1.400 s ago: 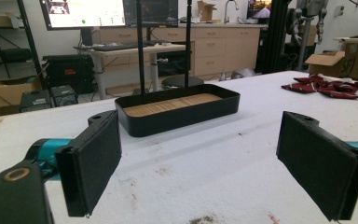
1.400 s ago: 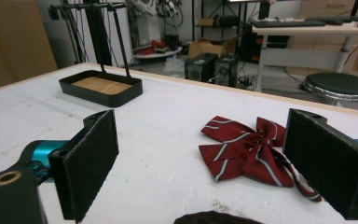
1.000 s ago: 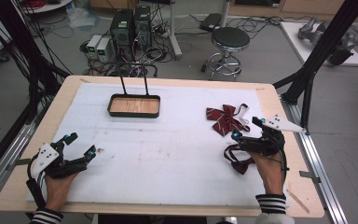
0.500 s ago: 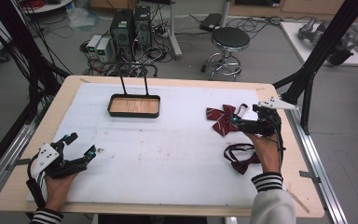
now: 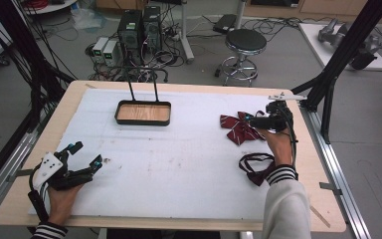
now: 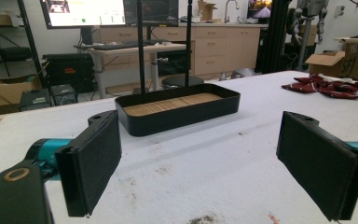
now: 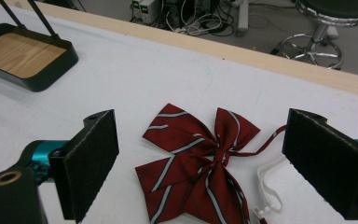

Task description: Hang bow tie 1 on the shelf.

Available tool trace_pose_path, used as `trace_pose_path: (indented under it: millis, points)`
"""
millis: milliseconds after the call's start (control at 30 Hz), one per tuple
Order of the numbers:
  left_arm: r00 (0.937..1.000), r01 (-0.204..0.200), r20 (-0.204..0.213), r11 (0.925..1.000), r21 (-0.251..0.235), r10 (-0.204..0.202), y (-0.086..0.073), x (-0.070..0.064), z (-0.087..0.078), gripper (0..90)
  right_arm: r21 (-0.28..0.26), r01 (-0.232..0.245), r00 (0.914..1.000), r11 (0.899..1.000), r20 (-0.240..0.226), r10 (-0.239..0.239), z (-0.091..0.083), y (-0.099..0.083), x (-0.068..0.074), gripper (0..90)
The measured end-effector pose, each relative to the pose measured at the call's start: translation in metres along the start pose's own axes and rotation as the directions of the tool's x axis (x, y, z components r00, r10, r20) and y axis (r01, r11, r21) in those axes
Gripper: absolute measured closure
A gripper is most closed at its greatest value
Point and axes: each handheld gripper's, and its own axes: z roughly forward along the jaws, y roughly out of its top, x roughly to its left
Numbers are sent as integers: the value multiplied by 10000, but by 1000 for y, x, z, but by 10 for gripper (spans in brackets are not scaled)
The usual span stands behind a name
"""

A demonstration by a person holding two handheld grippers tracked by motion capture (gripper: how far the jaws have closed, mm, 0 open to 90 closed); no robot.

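A dark red bow tie with grey stripes (image 5: 237, 128) (image 7: 200, 161) lies on the white mat at the right. My right gripper (image 5: 252, 119) (image 7: 205, 168) hovers just over it, open, jaws on either side of the bow and nothing gripped. A second dark red bow with a strap loop (image 5: 255, 167) lies nearer the front, beside the right sleeve. A black tray with a wooden floor (image 5: 143, 113) (image 6: 179, 107) (image 7: 25, 56) stands at the back centre. My left gripper (image 5: 82, 157) (image 6: 214, 163) rests open at the front left, holding nothing.
Two thin black rods (image 5: 142, 89) rise from the tray's far rim. A white elastic strap (image 7: 268, 179) trails from the striped bow. The wooden table edge (image 5: 323, 174) runs along the right. A black stool (image 5: 245, 45) and computer boxes (image 5: 139, 27) stand on the floor beyond.
My right hand moved its gripper away from the front bow, toward the far side, and now holds it over the striped bow tie. The left gripper stayed still.
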Motion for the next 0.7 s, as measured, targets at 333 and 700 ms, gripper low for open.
trace_pose_path:
  millis: [333,700]
  points:
    - [10000,37,-30,10000,-56,-37,0,0,0,143,958,-23,9975,9954,702,-44,29,9,-6,97]
    - [10000,22,-42,10000,-85,-22,0,0,0,144,1437,-552,9960,9881,770,445,59,1,-17,103]
